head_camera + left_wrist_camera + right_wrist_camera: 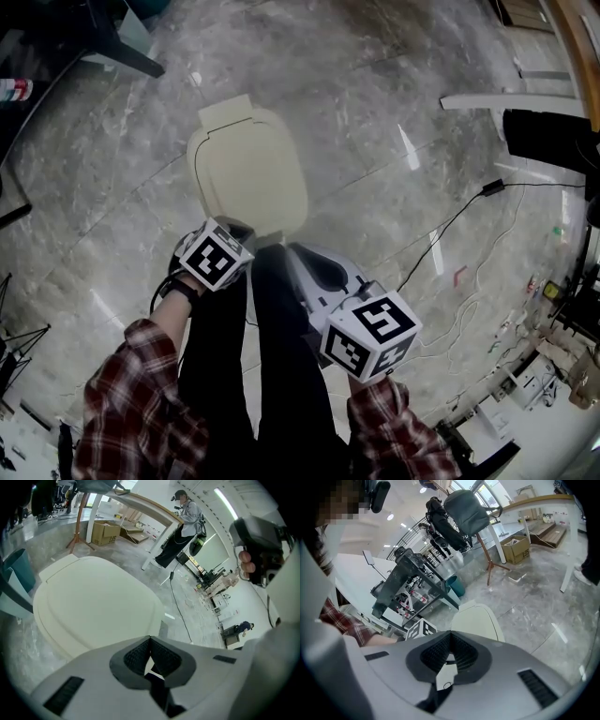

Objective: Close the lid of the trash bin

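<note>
Two grippers, both with jaws pressed together and nothing between them. The left gripper (150, 640) has its tips meeting in a point in the left gripper view. The right gripper (450, 634) reads the same in the right gripper view.

The trash bin lid (248, 173), cream with rounded corners, sits at the centre of the head view, a bit above the middle. It lies flat down over the bin, with a hinge tab at its upper left. The bin stands on a grey marble floor (375, 112).

In the head view the left marker cube (217, 258) is at the lid's lower left edge. Contact between the left gripper and the lid cannot be told. The right marker cube (370, 336) is lower right, clear of the lid. Plaid sleeves (131, 403) fill the bottom of the frame.

In the left gripper view the lid fills the left centre, just past the jaw tips. A cardboard box (105, 532) is at upper left and a standing person (180, 527) at upper centre.

In the right gripper view the lid shows just above the jaws, centre right. A black cable (450, 225) trails across the floor at the right of the head view.
</note>
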A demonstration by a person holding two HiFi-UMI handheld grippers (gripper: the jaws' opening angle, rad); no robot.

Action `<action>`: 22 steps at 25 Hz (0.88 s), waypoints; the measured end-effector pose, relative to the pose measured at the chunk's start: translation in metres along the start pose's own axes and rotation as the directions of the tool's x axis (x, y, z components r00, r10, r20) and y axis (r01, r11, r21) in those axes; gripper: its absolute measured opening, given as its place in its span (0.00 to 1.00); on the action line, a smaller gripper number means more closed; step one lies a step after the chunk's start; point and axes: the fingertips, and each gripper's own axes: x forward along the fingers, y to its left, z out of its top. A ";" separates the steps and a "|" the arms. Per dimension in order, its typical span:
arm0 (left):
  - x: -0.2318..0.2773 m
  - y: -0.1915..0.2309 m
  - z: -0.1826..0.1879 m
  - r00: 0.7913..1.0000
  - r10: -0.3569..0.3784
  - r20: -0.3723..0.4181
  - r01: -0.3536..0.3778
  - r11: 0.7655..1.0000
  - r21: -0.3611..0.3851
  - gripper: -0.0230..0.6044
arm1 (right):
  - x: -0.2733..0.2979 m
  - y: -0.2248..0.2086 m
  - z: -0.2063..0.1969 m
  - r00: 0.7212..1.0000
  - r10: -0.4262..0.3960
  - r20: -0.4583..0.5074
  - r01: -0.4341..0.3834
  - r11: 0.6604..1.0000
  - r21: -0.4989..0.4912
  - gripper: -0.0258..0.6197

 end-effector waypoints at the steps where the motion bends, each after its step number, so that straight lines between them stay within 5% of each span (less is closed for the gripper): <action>1: 0.002 0.001 0.000 1.000 0.000 -0.003 0.000 1.000 0.005 0.06 | 0.000 -0.001 -0.001 1.000 -0.001 -0.002 0.001 1.000 0.004 0.06; 14: 0.011 0.001 -0.002 0.998 -0.051 -0.034 0.050 0.998 -0.032 0.05 | 0.011 -0.001 -0.008 1.000 0.011 -0.028 -0.010 0.999 0.035 0.06; 22: 0.004 0.003 -0.007 0.999 -0.018 -0.034 0.017 0.998 -0.056 0.06 | 0.008 0.002 -0.002 1.000 0.002 -0.029 -0.002 1.000 0.016 0.06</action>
